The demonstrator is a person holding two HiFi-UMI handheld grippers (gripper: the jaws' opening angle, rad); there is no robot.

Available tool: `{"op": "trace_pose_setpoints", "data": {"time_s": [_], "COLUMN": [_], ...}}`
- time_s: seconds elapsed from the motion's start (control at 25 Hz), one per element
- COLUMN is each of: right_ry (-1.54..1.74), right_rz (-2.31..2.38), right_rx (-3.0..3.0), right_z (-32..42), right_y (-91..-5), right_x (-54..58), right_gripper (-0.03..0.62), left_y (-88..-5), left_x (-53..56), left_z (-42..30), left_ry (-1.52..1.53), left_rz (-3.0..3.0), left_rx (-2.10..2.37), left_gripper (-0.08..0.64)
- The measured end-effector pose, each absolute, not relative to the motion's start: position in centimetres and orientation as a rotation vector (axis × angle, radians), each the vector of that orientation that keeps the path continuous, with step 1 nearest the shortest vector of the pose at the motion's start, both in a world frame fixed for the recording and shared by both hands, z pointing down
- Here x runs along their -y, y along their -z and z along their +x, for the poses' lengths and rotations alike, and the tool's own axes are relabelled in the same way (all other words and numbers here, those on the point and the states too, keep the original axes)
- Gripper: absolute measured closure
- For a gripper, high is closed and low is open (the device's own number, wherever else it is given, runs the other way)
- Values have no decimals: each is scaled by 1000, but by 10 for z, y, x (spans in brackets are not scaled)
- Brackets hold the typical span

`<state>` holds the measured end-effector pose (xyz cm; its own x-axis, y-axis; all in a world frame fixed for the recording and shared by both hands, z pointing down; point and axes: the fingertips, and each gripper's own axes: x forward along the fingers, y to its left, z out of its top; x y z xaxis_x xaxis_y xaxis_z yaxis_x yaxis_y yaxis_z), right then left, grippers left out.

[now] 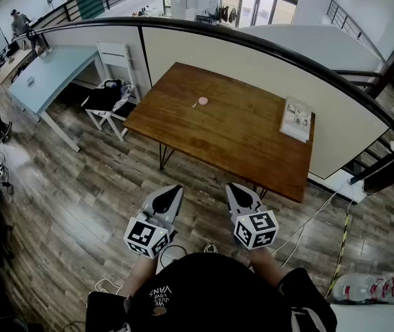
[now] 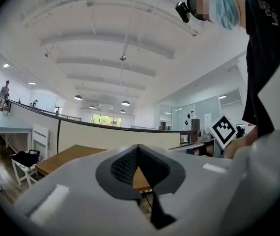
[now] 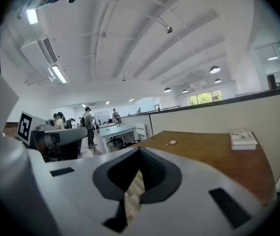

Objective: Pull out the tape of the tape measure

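Left gripper (image 1: 171, 189) and right gripper (image 1: 236, 187) both clenched, empty, ribbed dark pads together; small round pink tape measure (image 1: 202, 101) lies on rectangular wood-grain table (image 1: 238, 140), well apart

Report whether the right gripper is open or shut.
Shut: the right gripper shows both jaws meeting at the tips, nothing held between.

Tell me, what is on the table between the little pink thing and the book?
Nothing: only bare wooden table lies between the pink tape measure and the book, as the head view and the right gripper view show.
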<state>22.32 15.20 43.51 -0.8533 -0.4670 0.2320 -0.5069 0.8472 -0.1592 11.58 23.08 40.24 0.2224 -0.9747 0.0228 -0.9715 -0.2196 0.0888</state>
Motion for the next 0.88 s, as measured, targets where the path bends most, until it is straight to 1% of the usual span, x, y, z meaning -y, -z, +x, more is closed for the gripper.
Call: {"op": "trace_pose_setpoints", "data": {"time_s": [0.32,0.4,0.44,0.48,0.52,0.56,0.6,0.64,0.88], "right_ry": [-343,-348,-347,-348,-350,-353,-356,-358,-373], "right_rz": [653,634,634,640,649,657,661,661,683], "right_rx": [2894,2897,2895,2891,2886,2882,2876,2869,2837], "right_z": [226,226,227,227,227,226,224,221,190], "right_y": [-439,-443,-445,-447,-448,-450,-452,-455,-465], "right_x": [-134,-128,-124,-120,-116,-112,-109,-105,-81], "right_gripper": [580,578,578,572,563,530,477,463,463], "left_y": [-406,-411,-414,-418,-421,-424,-427,-429,-438], "left_x": [-212,-208,-205,-203,-201,-199,-196,-193,-161], "left_z": [126,130,132,134,134,134,132,129,94], "left_ry": [94,95,91,83,75,71,71,73,96], "left_rz": [2346,2333,2323,2313,2305,2300,2294,2288,2291], "left_rx": [1958,1958,1955,1949,1941,1933,1928,1925,1890], "left_gripper": [548,531,490,432,416,416,416,416,416]}}
